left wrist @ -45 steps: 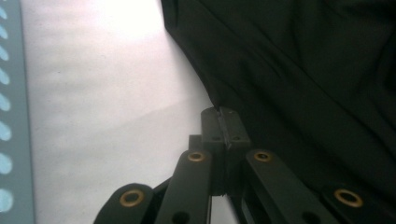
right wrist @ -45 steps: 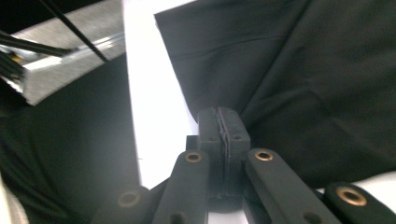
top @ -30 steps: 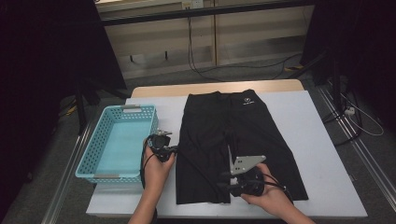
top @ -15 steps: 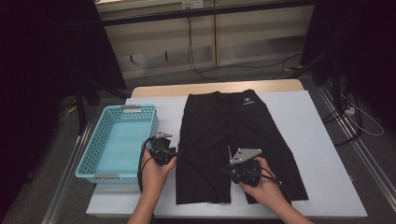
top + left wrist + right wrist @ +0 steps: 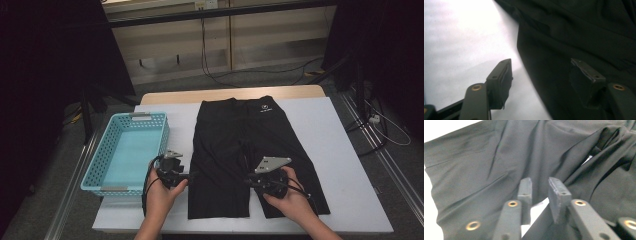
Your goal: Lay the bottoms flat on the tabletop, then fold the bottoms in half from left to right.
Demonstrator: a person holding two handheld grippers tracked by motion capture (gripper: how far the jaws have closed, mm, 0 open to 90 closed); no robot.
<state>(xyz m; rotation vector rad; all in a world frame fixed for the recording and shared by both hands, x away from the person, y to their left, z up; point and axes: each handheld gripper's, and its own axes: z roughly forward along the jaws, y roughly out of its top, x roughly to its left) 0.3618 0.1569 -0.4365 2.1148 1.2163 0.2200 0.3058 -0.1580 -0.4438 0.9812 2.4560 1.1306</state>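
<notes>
Left to right: blue basket [image 5: 131, 150] sits empty at the table's [image 5: 345, 165] left edge, just beside the black shorts [image 5: 250, 145], which lie flat mid-table, waistband far, leg hems toward the person. Left gripper [image 5: 186, 176] is at the outer edge of the shorts' left leg, near the hem; in the left gripper view [image 5: 541, 72] its jaws have just been opening and now stand wide, straddling the fabric edge, one pad over bare table, the other over cloth, nothing pinched. Right gripper [image 5: 251, 181] sits at the inner edge of the right leg near the crotch gap; in the right gripper view [image 5: 539, 192] the jaws are narrow with a small gap, and they opened a little just now. A sliver of table shows through the gap, so I can't confirm any cloth between the pads; reads as not holding. Judgement: this is the re-grip stage of folding or gathering the shorts, likely for the basket. Next move needs the left jaws lowered onto the leg edge and closed on it, the right jaws set on the inner seam, then both lifted together so the cloth doesn't drag or bunch.
</notes>
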